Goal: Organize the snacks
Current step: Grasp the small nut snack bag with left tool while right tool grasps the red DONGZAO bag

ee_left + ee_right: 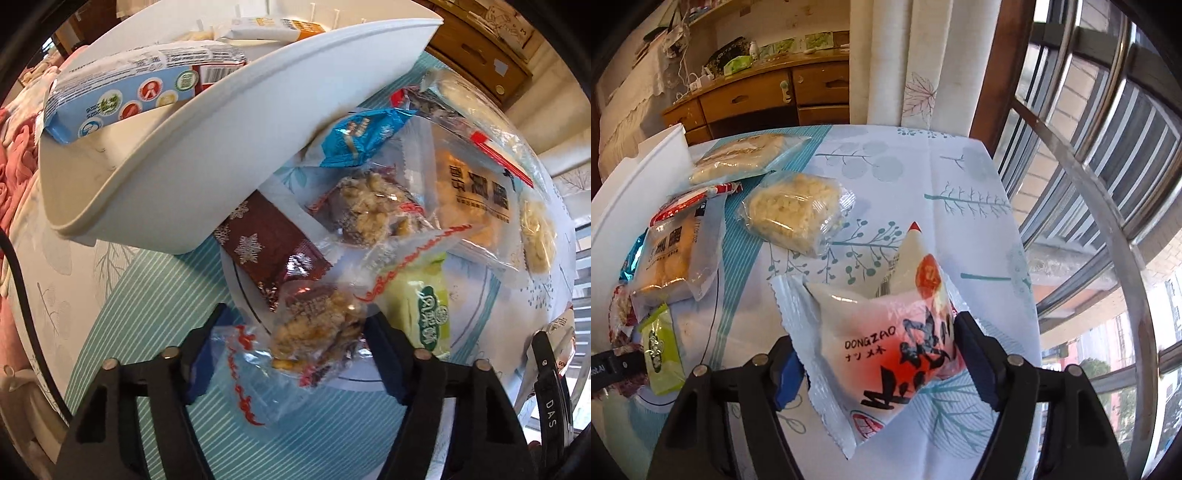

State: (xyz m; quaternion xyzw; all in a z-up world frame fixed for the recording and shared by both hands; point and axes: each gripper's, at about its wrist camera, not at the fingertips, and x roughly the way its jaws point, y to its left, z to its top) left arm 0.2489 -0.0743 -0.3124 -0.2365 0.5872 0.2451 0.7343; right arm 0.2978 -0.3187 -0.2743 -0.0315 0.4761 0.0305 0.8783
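My left gripper is shut on a clear packet of nut brittle with red print, held just above a plate piled with snacks: a brown snowflake bar, a second brittle packet, a blue candy, a green packet and a clear cracker pack. A white bin holding a blue biscuit pack stands behind. My right gripper is shut on a white-and-red "DONGZAO" pouch, held above the tablecloth.
In the right wrist view a rice cake packet and a flat cracker pack lie on the tablecloth, near the white bin. The table's right edge meets a window with metal railing. A wooden dresser stands behind.
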